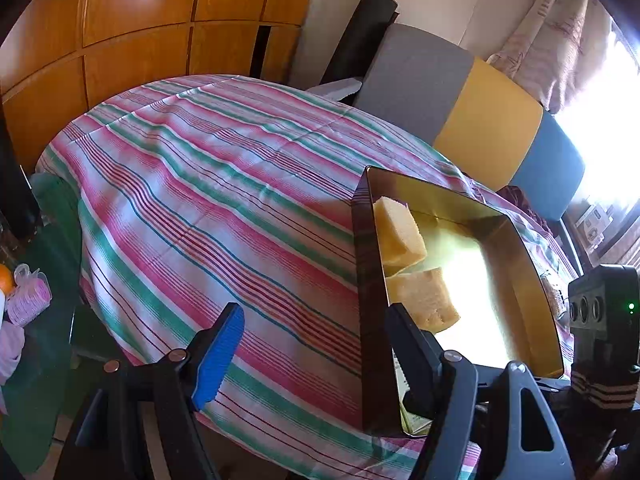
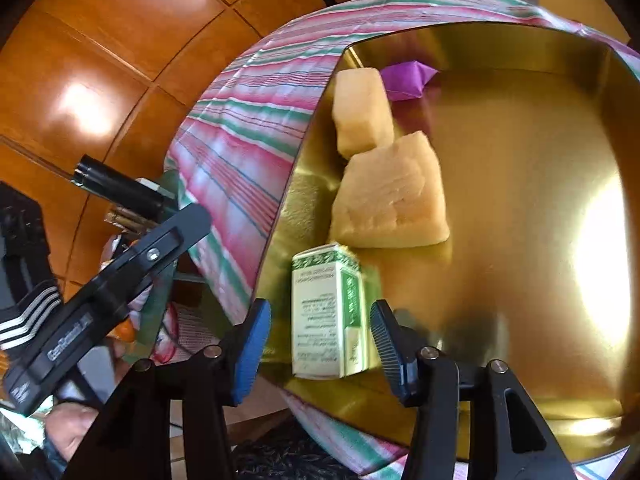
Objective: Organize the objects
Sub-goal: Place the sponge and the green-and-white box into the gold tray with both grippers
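A gold metal tin (image 1: 370, 288) (image 2: 520, 208) lies on a striped cloth (image 1: 224, 184) over a table. Inside lie two yellow sponges (image 2: 390, 196) (image 1: 400, 236), a purple packet (image 2: 406, 80) and a green-and-white box (image 2: 326, 316). My right gripper (image 2: 320, 344) is open, its fingers on either side of the box, not touching it. My left gripper (image 1: 316, 352) is open and empty, straddling the tin's left wall, and also shows in the right wrist view (image 2: 120, 264).
Orange wooden cupboards (image 1: 140, 32) stand behind the table. Grey, yellow and blue cushions (image 1: 488, 128) line the far right. A pink net bag (image 1: 28, 296) and an orange lie low on the left beside the table.
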The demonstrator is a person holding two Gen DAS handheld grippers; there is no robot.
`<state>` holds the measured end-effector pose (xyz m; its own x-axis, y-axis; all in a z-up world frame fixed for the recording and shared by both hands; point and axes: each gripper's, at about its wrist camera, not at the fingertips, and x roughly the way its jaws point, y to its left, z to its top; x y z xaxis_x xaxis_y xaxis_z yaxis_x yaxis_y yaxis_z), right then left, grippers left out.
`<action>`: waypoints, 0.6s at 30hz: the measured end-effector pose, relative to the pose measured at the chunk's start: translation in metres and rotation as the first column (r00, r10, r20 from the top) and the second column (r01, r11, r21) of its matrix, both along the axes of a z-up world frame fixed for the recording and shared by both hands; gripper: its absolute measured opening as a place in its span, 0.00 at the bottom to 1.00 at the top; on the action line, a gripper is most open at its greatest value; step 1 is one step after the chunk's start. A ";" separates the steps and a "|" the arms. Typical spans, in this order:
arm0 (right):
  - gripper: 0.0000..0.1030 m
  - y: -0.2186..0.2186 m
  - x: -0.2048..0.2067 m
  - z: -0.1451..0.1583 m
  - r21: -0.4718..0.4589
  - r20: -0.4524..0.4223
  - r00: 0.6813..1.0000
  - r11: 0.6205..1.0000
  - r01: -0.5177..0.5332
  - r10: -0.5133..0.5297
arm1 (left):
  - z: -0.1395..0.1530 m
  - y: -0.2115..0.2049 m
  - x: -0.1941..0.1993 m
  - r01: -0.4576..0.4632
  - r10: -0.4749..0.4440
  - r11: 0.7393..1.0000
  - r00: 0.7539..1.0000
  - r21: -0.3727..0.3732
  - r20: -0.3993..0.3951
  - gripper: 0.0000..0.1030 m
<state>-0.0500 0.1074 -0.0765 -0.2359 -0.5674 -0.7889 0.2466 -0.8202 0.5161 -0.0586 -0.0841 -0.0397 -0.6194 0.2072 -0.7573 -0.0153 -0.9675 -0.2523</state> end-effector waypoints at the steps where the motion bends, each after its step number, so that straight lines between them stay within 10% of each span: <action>1: 0.53 0.001 0.000 0.000 -0.007 0.001 1.000 1.000 -0.005 0.005 | 0.001 0.001 0.000 0.001 -0.001 1.000 1.000 -0.002 -0.001 0.72; 18: 0.72 0.042 0.032 0.062 0.183 -0.303 0.950 0.974 0.135 -0.074 | 0.032 0.045 0.022 0.102 -0.111 0.989 0.991 -0.107 -0.081 0.71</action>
<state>-0.0178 0.1492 -0.0149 -0.5227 -0.3654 -0.7702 0.2692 -0.9280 0.2576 -0.0369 -0.0391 -0.0080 -0.6618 0.1993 -0.7227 -0.1370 -0.9799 -0.1448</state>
